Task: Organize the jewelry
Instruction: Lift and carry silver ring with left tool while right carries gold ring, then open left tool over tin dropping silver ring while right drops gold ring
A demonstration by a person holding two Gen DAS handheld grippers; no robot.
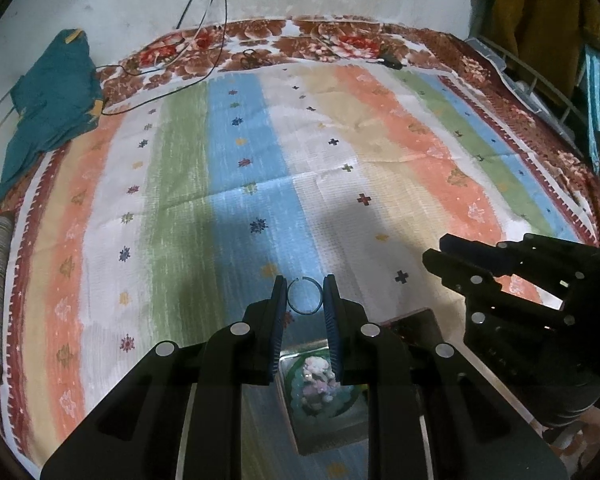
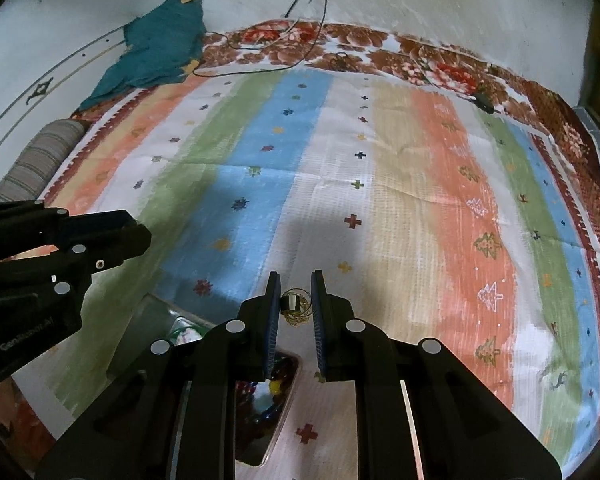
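Jewelry mid-sort: blue ring [image 1: 305, 295] pinched in left claw [image 1: 305, 300] above tin [image 1: 324, 396]; gold chain [image 2: 296, 306] caught in half-closed right claw [image 2: 296, 304] over tray [image 2: 272, 400]. Both pieces held above striped cloth [image 1: 220, 168], not yet dropped in; probably about halfway.

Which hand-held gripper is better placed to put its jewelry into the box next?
Probably the right hand-held gripper. Its gold chain piece hangs just ahead of the open jewelry box directly beneath its fingers. The left hand-held gripper holds a thin ring and sits over the flowered lid.
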